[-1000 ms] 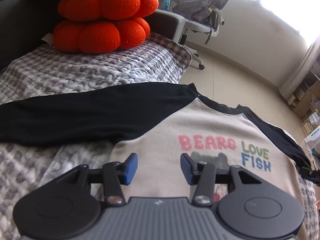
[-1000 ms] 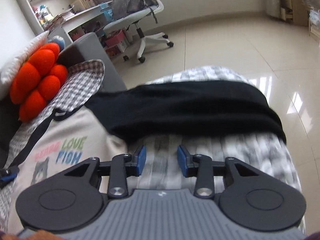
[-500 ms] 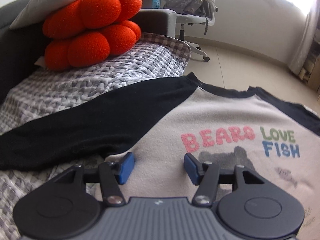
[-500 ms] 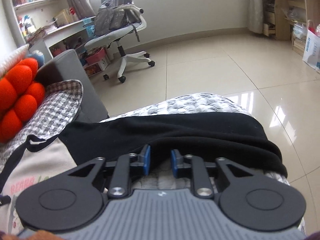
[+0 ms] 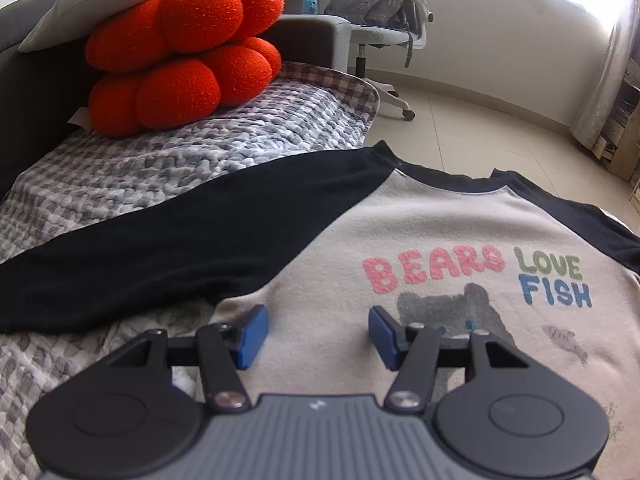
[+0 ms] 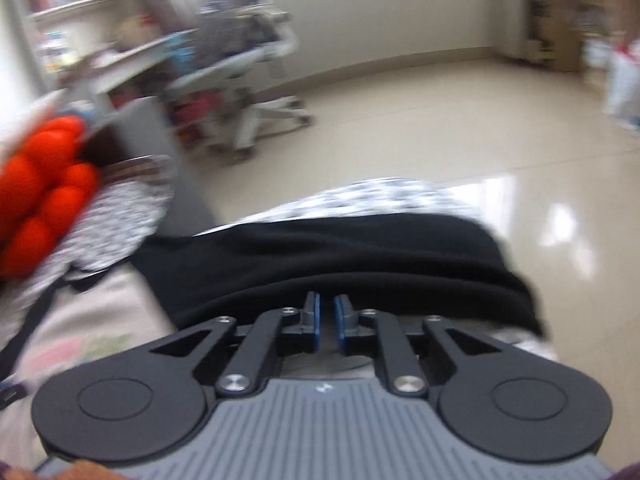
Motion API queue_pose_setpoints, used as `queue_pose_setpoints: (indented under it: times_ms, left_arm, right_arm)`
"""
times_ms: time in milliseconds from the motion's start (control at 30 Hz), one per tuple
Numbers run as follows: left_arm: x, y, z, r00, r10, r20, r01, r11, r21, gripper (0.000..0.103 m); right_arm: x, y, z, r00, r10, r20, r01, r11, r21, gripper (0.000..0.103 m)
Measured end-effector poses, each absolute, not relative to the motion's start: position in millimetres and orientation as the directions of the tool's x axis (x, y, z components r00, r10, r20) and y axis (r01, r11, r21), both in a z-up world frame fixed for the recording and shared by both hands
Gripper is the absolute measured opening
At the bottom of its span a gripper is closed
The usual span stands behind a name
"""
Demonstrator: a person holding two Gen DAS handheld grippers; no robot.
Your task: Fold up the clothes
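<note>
Lying flat on checked quilt point(image 5: 168, 168): cream shirt point(image 5: 420, 216), black sleeves out sideways. Soft, light, limp fabric; best taken at sleeve edge or hem. Left gripper point(image 5: 314, 332) spread over chest, pinching nothing. Right gripper point(image 6: 326, 320) nearly closed at right sleeve point(image 6: 340, 256); blur hides whether cloth caught. Cuffs cut off.

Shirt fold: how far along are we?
Done: the shirt lies spread flat, print up, on the checked blanket; no fold made yet. In hand: the right gripper has its jaws nearly shut at the edge of the black sleeve; blur hides whether cloth is pinched. The left gripper hovers open over the shirt's body. Left: both sleeve folds and the body fold.
</note>
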State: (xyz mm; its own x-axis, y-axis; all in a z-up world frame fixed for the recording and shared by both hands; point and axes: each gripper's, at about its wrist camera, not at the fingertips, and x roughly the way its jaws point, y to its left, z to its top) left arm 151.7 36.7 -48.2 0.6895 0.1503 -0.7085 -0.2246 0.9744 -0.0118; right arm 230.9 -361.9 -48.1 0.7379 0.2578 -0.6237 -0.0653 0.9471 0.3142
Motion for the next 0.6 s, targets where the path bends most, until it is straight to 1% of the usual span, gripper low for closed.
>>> queue_pose_setpoints:
  times_ms: [100, 233, 333, 367, 400, 467, 533, 567, 600]
  left_arm:
    - [148, 40, -43, 0.7, 0.159, -0.696, -0.244, 0.969, -0.024, 0.058]
    - [149, 44, -49, 0.688, 0.19, -0.7, -0.272, 0.962, -0.006, 0.058]
    - [148, 44, -53, 0.688, 0.195, -0.699, -0.265, 0.964, 0.008, 0.058]
    - [148, 44, -53, 0.689, 0.195, -0.698, -0.262, 0.965, 0.011, 0.058]
    - [147, 46, -52, 0.69, 0.189, -0.699, -0.263, 0.965, 0.002, 0.058]
    - [146, 53, -50, 0.688, 0.172, -0.705, -0.267, 0.963, -0.026, 0.058]
    - [143, 62, -45, 0.691, 0.153, -0.707, -0.279, 0.958, -0.066, 0.055]
    - [139, 68, -40, 0.698, 0.159, -0.698, -0.298, 0.951, -0.081, 0.055]
    - [135, 75, -35, 0.706, 0.168, -0.688, -0.317, 0.944, -0.094, 0.056]
  right_arm:
    - [220, -338, -43, 0.731, 0.308, -0.609, -0.173, 0.947, 0.271, 0.015]
    - [213, -307, -41, 0.715, 0.368, -0.595, -0.294, 0.93, 0.221, 0.015]
    - [214, -290, -49, 0.686, 0.354, -0.635, -0.326, 0.931, 0.166, 0.014]
    - [214, -284, -52, 0.677, 0.348, -0.649, -0.337, 0.93, 0.148, 0.01]
    - [214, -283, -54, 0.676, 0.335, -0.656, -0.33, 0.934, 0.137, 0.005]
    - [216, -285, -54, 0.679, 0.321, -0.66, -0.313, 0.94, 0.135, 0.0]
    - [216, -291, -51, 0.69, 0.299, -0.659, -0.276, 0.951, 0.142, 0.0]
    - [213, -293, -50, 0.7, 0.283, -0.656, -0.263, 0.956, 0.132, 0.002]
    - [211, -294, -49, 0.711, 0.257, -0.655, -0.247, 0.963, 0.11, 0.007]
